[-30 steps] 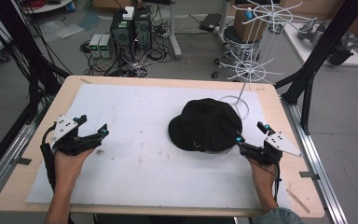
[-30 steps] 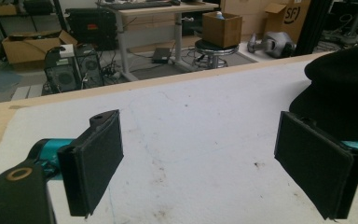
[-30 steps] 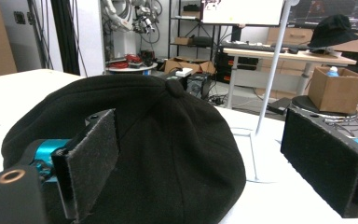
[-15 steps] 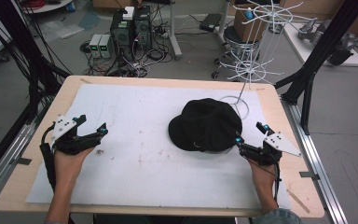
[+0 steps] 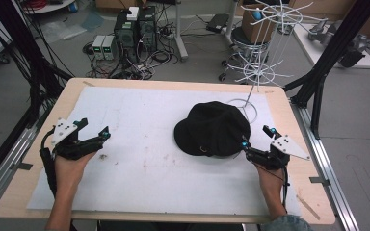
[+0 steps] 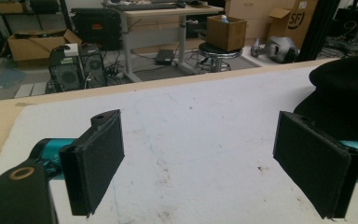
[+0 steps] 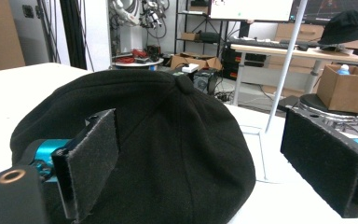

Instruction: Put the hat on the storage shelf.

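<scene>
A black cap [image 5: 213, 129] lies crown up on the white sheet [image 5: 144, 159] that covers the wooden table [image 5: 289, 103], toward the table's right edge and a little nearer its far edge than its near one. The right gripper [image 5: 257, 139] sits just beside the cap's near right rim, held by a hand [image 5: 269, 179] that comes in from the near edge; its jaws are spread wide, and in the right gripper view the cap [image 7: 158, 140] lies between them, with the left pad in front of the cap's side, though contact cannot be told, and the right pad standing clear over the sheet. The left gripper [image 5: 94, 129] rests near the table's left edge, well apart from the cap, held by the other hand [image 5: 70, 168]; its jaws are also spread wide, with nothing between them but the stained sheet [image 6: 196, 140], and the cap [image 6: 349, 93] shows at the right edge of the left gripper view. A white wire stand [image 5: 265, 53] rises from a base at the table's far right corner, just behind the cap, and its thin pole [image 7: 286, 60] shows beyond the cap in the right gripper view.
</scene>
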Tool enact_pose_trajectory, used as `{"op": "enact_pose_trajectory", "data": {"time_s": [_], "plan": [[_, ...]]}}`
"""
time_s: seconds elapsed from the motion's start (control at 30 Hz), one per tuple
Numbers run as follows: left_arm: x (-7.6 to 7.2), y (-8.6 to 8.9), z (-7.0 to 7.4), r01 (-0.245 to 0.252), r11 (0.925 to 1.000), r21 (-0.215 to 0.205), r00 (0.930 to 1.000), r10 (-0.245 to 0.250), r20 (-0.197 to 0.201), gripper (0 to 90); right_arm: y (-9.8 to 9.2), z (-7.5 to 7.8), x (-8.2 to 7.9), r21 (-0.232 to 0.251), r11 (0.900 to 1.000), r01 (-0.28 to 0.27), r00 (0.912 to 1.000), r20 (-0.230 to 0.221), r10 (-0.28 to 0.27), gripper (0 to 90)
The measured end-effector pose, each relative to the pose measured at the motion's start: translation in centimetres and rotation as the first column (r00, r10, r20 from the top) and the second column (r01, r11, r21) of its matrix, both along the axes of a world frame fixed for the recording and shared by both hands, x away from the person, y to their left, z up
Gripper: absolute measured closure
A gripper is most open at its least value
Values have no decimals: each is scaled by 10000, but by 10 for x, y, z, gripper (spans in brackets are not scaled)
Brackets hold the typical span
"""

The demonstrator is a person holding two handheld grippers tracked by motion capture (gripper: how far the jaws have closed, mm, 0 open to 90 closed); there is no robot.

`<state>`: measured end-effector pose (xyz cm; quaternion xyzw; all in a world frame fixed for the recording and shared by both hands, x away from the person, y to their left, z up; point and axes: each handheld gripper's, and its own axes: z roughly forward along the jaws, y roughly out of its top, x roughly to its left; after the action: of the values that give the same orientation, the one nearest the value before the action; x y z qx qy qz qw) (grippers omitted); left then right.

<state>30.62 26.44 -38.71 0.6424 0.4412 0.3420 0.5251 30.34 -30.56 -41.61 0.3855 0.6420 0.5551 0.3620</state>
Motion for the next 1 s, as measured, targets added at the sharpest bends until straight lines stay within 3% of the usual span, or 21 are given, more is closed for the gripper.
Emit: {"op": "enact_pose_trajectory", "data": {"time_s": [0.33, 0.6, 0.73, 0.9, 1.0], "plan": [[-2, 1, -1, -41, 10000, 7, 10000, 41, -27, 163, 5, 0, 6, 67, 9999, -111, 9999, -2, 111, 111], [-2, 1, -4, -50, 9999, 141, 9999, 52, -144, 163, 20, -4, 18, 111, 9987, -504, 9985, -223, 507, 125], [-2, 0, -5, -25, 9998, 210, 9998, 29, -174, 163, 26, -5, 19, 384, 9960, -808, 9963, -271, 819, 134], [-2, -1, -5, 5, 9997, 234, 9998, -1, -182, 163, 37, -4, 20, 132, 9930, -1173, 9926, -306, 1176, 133], [-2, 0, -5, 29, 9997, 239, 9998, -24, -210, 163, 49, -5, 17, -318, 9865, -1605, 9866, -333, 1594, 133]]}}
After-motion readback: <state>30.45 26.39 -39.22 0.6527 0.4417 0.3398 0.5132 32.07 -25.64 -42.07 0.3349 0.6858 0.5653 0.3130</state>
